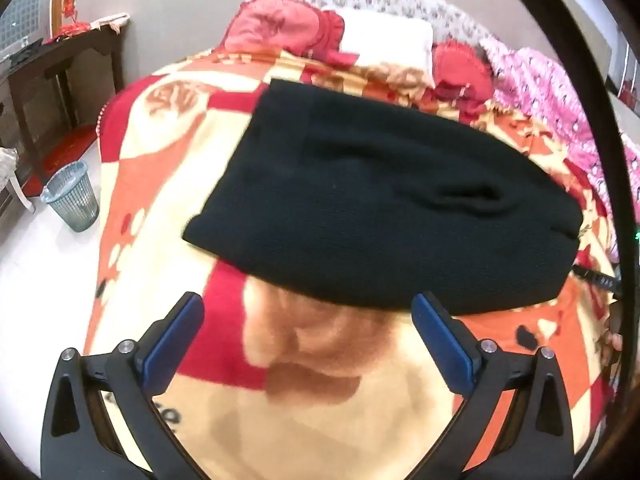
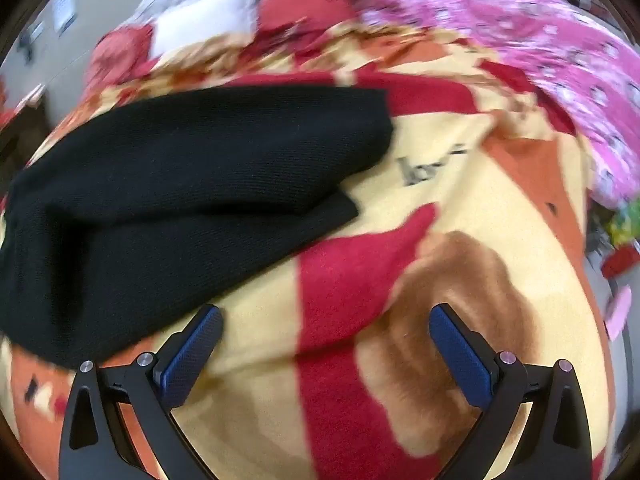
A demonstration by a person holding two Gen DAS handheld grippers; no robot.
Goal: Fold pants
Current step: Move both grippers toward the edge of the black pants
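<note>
- Wastebasket stands on the floor at nine o'clock of the bed.
- Left gripper: jaws wide apart, holding nothing, above the blanket.
- Black pants lie folded on the blanket, at twelve o'clock of the left gripper.
- Right gripper: jaws spread, nothing between them; pants at ten o'clock.
- Pink quilt lies at two o'clock.

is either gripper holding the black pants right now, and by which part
Nothing is held. The left gripper and right gripper both stand with jaws open over the blanket, clear of the black pants.
</note>
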